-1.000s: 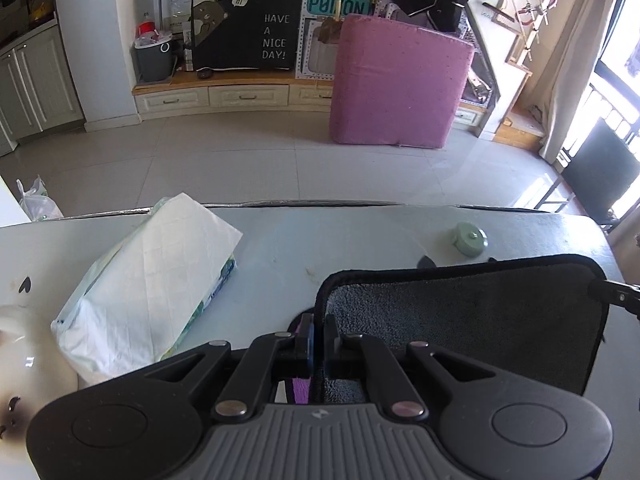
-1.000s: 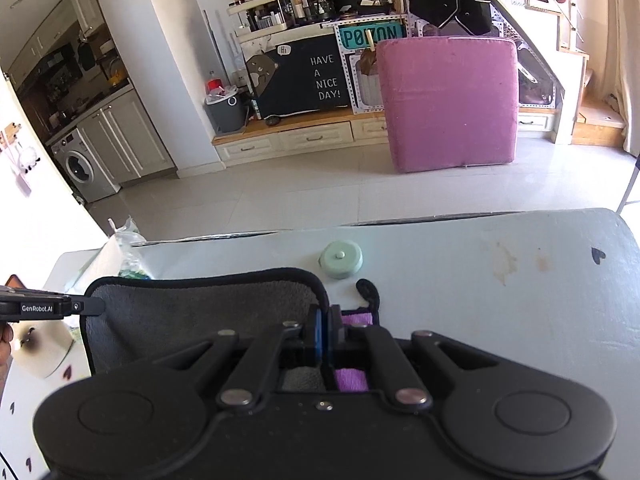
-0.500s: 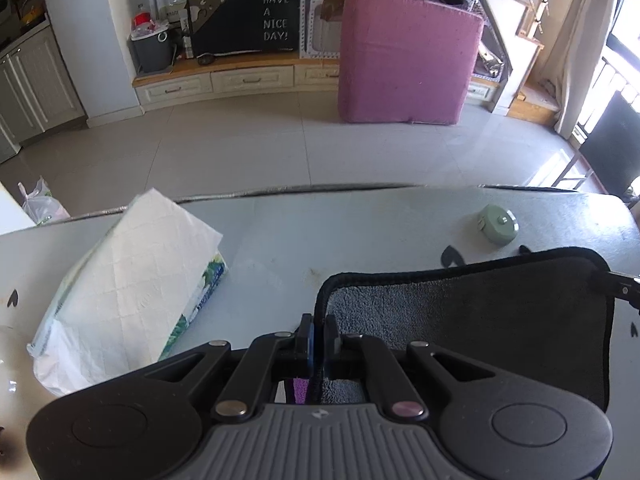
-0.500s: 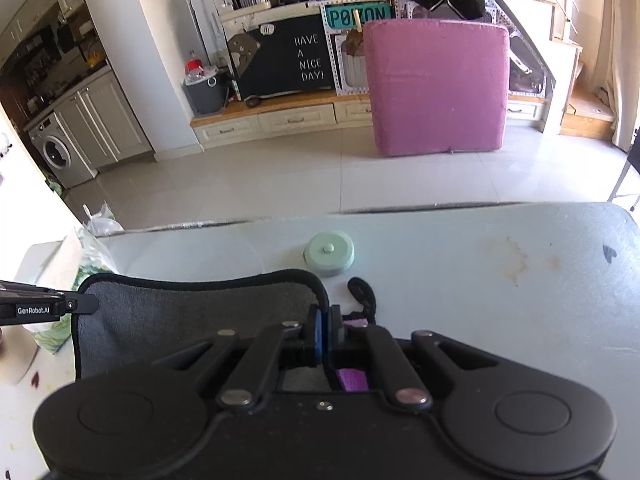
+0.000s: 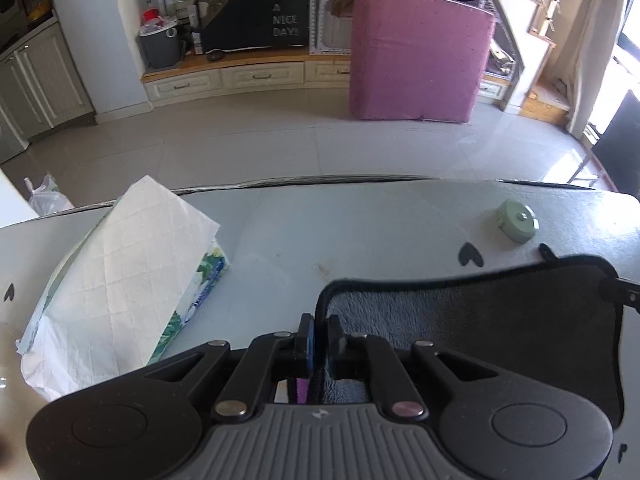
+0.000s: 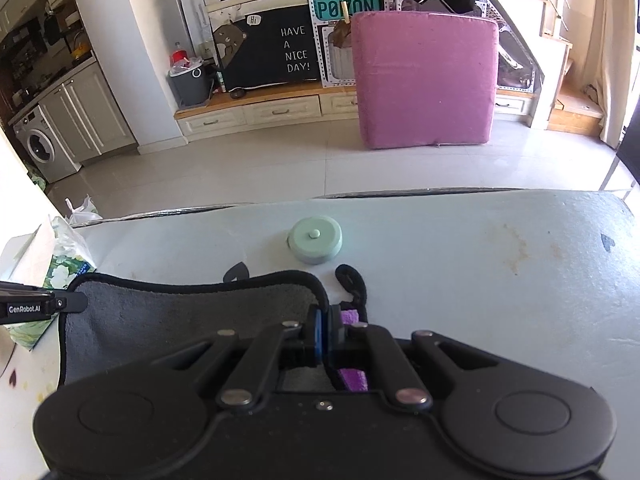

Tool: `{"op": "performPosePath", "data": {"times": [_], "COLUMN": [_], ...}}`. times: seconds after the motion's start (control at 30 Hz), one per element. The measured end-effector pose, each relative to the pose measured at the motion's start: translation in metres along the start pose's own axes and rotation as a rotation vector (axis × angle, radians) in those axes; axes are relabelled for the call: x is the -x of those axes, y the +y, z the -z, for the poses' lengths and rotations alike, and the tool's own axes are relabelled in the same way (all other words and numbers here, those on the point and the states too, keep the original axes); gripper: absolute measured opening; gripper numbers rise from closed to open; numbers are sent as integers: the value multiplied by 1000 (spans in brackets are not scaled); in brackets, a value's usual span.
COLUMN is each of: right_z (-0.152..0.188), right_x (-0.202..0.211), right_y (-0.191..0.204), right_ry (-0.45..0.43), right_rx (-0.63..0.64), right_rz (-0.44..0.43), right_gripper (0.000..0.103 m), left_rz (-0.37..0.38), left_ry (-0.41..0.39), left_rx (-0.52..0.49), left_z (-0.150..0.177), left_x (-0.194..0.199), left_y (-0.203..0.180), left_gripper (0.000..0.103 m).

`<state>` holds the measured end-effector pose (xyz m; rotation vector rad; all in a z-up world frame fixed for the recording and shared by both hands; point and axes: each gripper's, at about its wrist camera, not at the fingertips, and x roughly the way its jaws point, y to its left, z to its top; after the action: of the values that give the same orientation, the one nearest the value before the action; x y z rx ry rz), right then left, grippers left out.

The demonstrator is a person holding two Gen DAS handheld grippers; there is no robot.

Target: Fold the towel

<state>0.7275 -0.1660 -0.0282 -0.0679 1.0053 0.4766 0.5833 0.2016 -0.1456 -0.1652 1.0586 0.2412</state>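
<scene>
Left tool point(image 5: 318, 328) pinching towel point(image 5: 460, 320) corner, right tool point(image 6: 325, 324) pinching apparently opposite corner

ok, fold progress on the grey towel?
Done: left gripper and right gripper are each shut on a corner of the black-trimmed grey towel. In hand: that edge is lifted over the pale table. Left: lay it down and flatten the fold.
</scene>
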Motion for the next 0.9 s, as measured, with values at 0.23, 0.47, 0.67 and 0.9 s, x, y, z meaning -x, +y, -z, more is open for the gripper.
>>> {"op": "performPosePath", "data": {"times": [0.23, 0.47, 0.67, 0.9], "right_z": [7, 12, 15, 17], "right_x": [0, 4, 10, 25], "right_y": [-3, -6, -4, -4], "right_ry": [24, 37, 52, 52], "right_rx": [-29, -30, -7, -2], "right_rz": [-42, -102, -99, -105], "right_gripper": [54, 103, 103, 103], "left_rz": [-9, 21, 51, 57], "left_ry": [28, 38, 52, 27], "left_rx": [-4, 13, 35, 20], "left_z": [7, 13, 19, 23], "left_x": [2, 11, 19, 38], "left_y": [7, 11, 7, 1], "left_gripper": [56, 97, 103, 103]}}
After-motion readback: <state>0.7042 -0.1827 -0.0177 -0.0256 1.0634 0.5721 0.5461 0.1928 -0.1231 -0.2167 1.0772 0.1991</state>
